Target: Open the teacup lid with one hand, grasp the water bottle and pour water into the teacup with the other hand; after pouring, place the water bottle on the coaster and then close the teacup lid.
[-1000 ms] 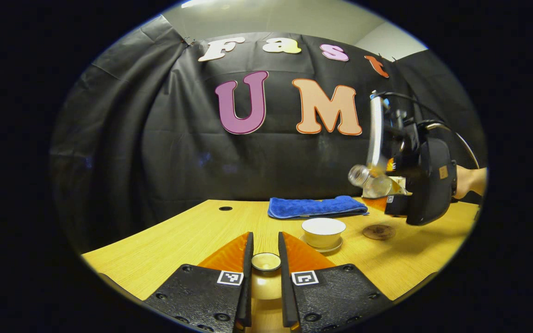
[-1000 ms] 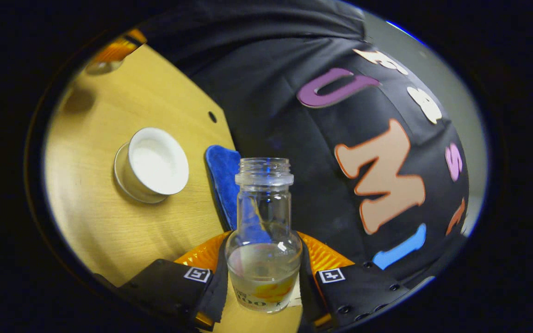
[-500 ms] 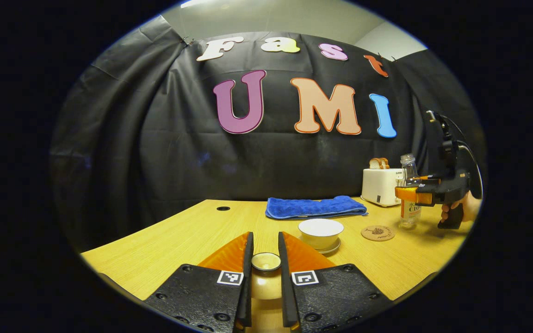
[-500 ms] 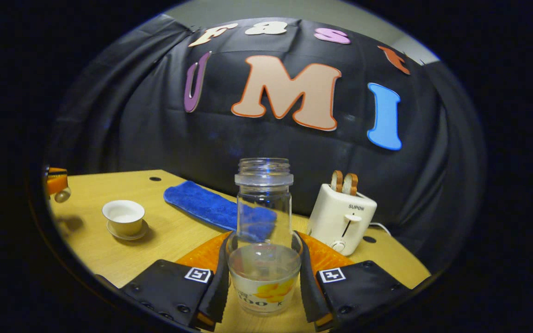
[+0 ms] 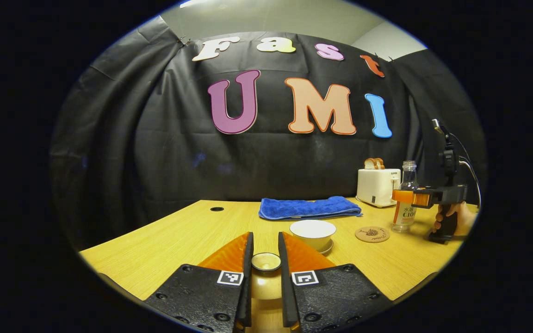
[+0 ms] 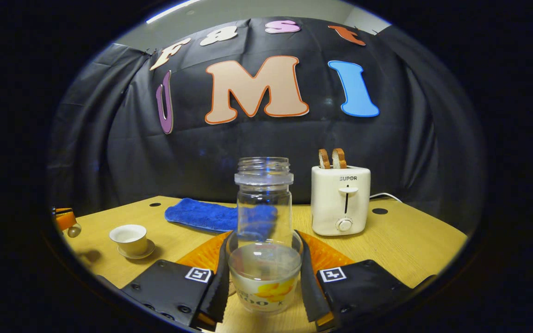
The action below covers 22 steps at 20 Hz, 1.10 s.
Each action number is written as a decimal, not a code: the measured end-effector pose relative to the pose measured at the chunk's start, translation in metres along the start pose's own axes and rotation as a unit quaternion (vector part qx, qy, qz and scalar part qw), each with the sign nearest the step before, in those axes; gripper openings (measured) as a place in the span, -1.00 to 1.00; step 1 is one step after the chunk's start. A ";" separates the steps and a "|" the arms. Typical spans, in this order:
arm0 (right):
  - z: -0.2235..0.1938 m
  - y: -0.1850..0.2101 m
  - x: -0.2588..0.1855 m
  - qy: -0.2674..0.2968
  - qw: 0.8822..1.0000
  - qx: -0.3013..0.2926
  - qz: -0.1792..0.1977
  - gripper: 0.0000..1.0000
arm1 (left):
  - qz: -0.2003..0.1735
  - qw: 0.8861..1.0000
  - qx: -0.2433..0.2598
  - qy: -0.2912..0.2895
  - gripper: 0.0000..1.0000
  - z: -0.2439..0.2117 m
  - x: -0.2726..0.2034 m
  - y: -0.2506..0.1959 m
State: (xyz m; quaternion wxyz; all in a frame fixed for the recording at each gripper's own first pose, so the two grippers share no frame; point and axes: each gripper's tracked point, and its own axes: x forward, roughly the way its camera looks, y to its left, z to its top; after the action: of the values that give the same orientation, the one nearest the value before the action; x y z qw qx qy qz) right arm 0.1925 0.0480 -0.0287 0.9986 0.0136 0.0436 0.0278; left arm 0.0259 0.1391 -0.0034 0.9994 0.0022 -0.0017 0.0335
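In the left gripper view my left gripper [image 5: 265, 241] is shut on the teacup lid [image 5: 266, 262], held above the table's near edge. The uncovered white teacup [image 5: 312, 230] sits on its saucer just beyond it. A round brown coaster [image 5: 372, 234] lies to the cup's right. The water bottle [image 5: 405, 196] stands upright just right of the coaster, with my right gripper [image 5: 409, 198] shut on it; I cannot tell if it touches the table. In the right gripper view the capless bottle [image 6: 263, 203] sits between my right gripper's [image 6: 263, 241] fingers, with some water in its base. The teacup [image 6: 129, 238] is far left.
A folded blue towel [image 5: 310, 208] lies behind the cup. A white toaster [image 6: 340, 199] with two bread slices stands at the back right, its cord trailing right. A hand [image 5: 454, 217] grips the right gripper's handle. The wooden table [image 5: 178, 236] has small round holes near its back edge.
The bottle swung from tilted over the cup to upright, moved right and came down beside the coaster. My left gripper kept the lid still.
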 end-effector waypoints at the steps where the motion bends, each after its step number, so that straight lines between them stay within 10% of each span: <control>1: 0.000 0.000 0.000 0.000 1.000 -0.002 0.000 0.38 | 0.000 1.000 0.000 0.000 -0.54 0.000 0.000 0.000; 22: 0.000 0.093 0.023 -0.013 0.998 0.005 0.061 0.38 | -0.006 1.000 0.000 0.000 -0.53 -0.001 0.002 -0.008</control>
State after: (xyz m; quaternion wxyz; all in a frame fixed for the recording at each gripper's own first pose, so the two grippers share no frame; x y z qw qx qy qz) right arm 0.2107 0.1424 -0.0283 0.9954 0.0220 0.0299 0.0880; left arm 0.0285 0.1316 -0.0041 0.9996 0.0022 -0.0020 0.0279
